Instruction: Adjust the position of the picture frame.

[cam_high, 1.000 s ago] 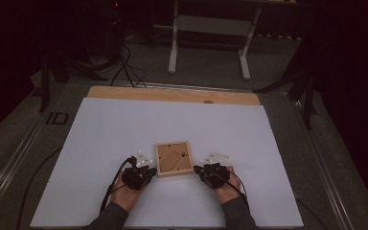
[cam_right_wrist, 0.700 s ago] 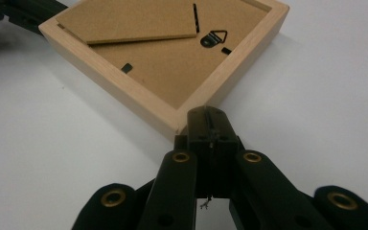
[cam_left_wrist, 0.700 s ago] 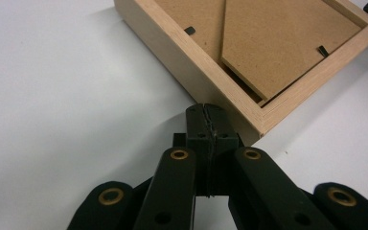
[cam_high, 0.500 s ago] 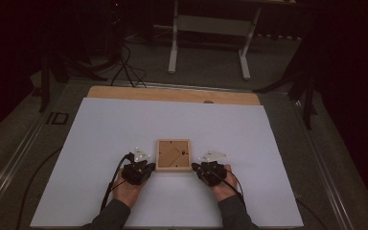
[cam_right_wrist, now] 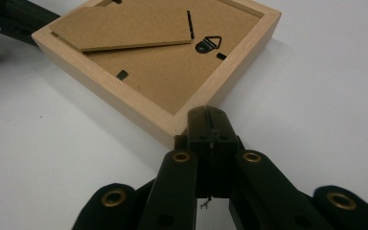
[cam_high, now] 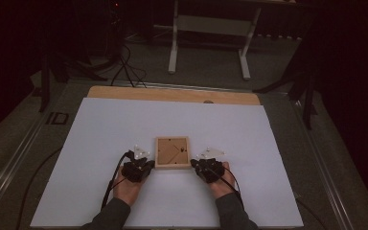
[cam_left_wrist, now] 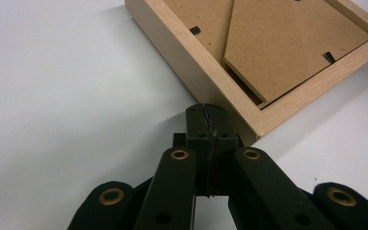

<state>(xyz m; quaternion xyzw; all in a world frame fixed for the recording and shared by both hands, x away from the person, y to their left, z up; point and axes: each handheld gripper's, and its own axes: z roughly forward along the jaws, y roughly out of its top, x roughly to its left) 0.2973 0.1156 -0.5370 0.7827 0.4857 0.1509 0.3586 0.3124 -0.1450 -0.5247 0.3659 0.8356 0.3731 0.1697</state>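
Observation:
A small wooden picture frame lies back-side up on the white table sheet, its brown backing board and fold-out stand showing. My left gripper sits at the frame's near left corner, jaws shut with nothing between them. In the left gripper view the closed tips rest against the frame's corner edge. My right gripper sits at the near right corner, also shut and empty. In the right gripper view its tips touch the frame's corner, and a metal hanger shows on the backing.
The white sheet covers a wooden tabletop whose bare edge shows at the far side. Cables trail from both grippers toward the person. A white stand's legs and dark floor lie beyond the table.
Both hands and the frame between them have slid slightly toward the person; the jaws stayed shut.

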